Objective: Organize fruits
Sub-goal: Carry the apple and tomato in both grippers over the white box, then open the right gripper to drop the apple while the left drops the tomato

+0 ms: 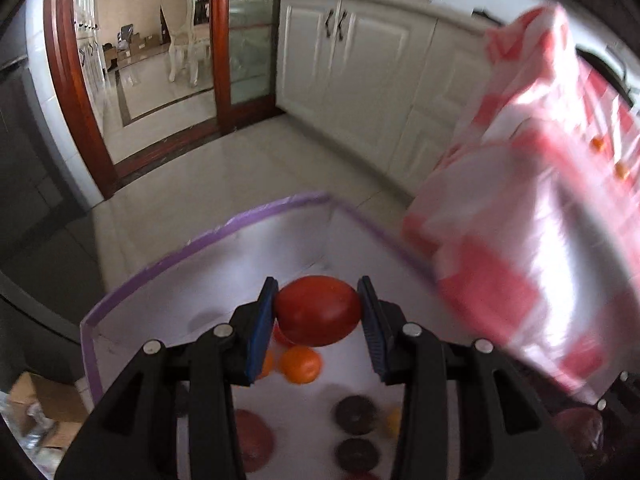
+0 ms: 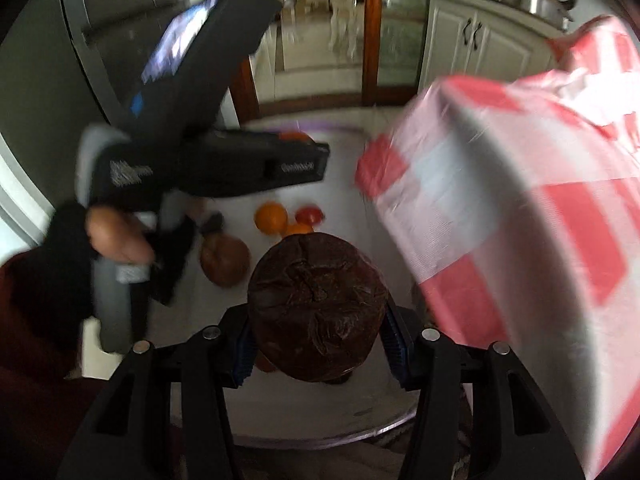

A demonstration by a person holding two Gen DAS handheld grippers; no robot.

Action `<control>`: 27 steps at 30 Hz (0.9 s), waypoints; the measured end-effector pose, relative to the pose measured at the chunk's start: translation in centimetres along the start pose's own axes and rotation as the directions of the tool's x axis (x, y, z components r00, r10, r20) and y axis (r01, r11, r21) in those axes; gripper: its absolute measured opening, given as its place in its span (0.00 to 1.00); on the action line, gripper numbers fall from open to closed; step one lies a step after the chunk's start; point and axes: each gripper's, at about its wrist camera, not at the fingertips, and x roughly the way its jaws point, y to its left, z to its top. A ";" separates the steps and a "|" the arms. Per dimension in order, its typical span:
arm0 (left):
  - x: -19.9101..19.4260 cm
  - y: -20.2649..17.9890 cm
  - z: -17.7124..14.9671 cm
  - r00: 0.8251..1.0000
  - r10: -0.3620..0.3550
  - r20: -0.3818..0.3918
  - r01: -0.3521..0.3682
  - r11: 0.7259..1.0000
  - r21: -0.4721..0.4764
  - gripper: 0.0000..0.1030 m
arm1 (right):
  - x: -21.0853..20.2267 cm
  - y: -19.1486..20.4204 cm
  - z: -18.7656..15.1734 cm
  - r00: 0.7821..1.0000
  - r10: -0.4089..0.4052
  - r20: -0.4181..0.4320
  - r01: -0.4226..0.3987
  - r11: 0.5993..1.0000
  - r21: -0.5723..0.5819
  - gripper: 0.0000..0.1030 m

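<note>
My left gripper (image 1: 318, 308) is shut on a smooth red fruit (image 1: 318, 312), its blue pads pressing both sides, above a white box with a purple rim (image 1: 208, 232). In the box lie an orange (image 1: 301, 364), two dark round fruits (image 1: 356, 410) and a reddish one (image 1: 252, 436). My right gripper (image 2: 318, 344) is shut on a dark brown wrinkled fruit (image 2: 316, 304) over the same box (image 2: 344, 184). Below it lie an orange (image 2: 272, 218), a small red fruit (image 2: 309, 214) and a brown fruit (image 2: 225, 258). The left tool's black body (image 2: 240, 160) and a hand (image 2: 116, 240) show at left.
A red-and-white checked plastic bag (image 1: 532, 220) bulges over the box's right side and fills the right of the right wrist view (image 2: 520, 220). White cabinets (image 1: 360, 60) stand behind, with a tiled floor (image 1: 240, 168) and a wooden door frame (image 1: 68, 80). A cardboard box (image 1: 44, 400) sits lower left.
</note>
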 end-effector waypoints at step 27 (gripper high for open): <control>7.5 0.6 -3.2 0.970 0.084 -0.228 -0.071 0.995 0.064 0.41 | 9.7 2.0 -0.4 0.946 -0.191 -0.262 0.133 0.965 -0.225 0.53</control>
